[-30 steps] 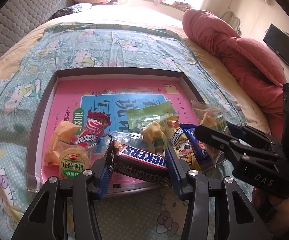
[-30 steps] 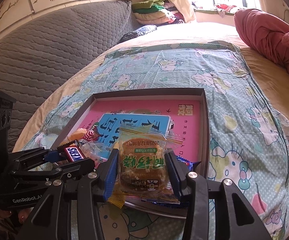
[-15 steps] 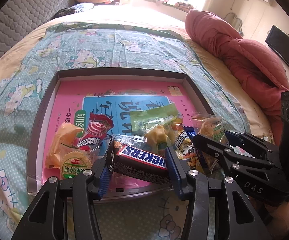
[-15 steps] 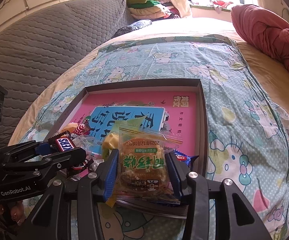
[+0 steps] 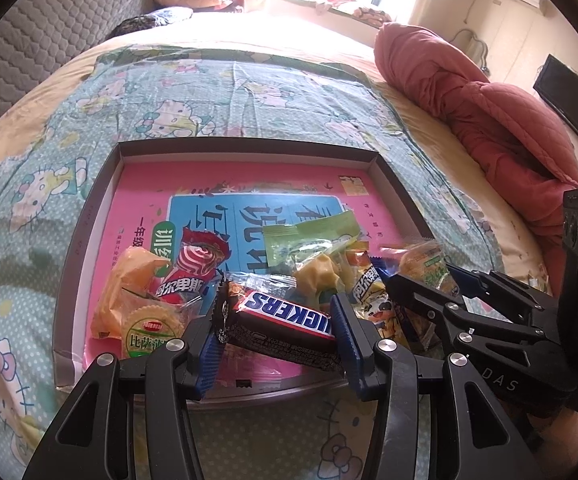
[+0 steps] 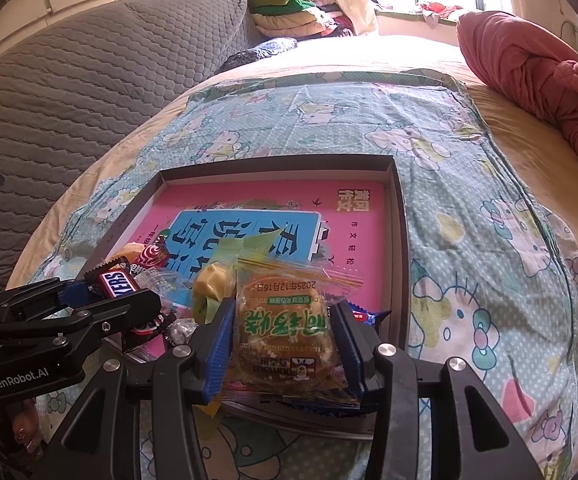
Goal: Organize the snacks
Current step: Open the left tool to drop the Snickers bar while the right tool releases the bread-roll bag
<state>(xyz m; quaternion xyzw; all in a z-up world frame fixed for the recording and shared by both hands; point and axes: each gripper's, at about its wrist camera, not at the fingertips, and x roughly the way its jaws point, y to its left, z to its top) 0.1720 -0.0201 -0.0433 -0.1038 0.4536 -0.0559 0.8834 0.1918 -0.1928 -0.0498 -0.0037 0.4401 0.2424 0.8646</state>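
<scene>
A shallow grey tray (image 5: 89, 220) lies on the bed with a pink book (image 5: 149, 184) inside and a heap of snacks at its near end. My left gripper (image 5: 279, 316) is shut on a Snickers bar (image 5: 289, 310), held just above the tray's near edge. A red lollipop wrapper (image 5: 195, 268), a round biscuit pack (image 5: 151, 328), a green packet (image 5: 309, 236) and a panda pack (image 5: 373, 296) lie around it. My right gripper (image 6: 283, 332) is shut on a clear pastry packet (image 6: 281, 300) over the tray's (image 6: 403, 240) near right corner. The left gripper (image 6: 109, 288) shows at the left of that view.
A cartoon-cat sheet (image 6: 469, 200) covers the bed under and beyond the tray. A red quilt (image 5: 489, 120) is bunched at the right, a grey quilted headboard (image 6: 69, 80) rises at the left, and folded clothes (image 6: 289, 12) are stacked at the far end.
The right gripper with its pastry packet has edged left, closer to the left gripper and the snack heap. The left gripper and the Snickers bar have kept still.
</scene>
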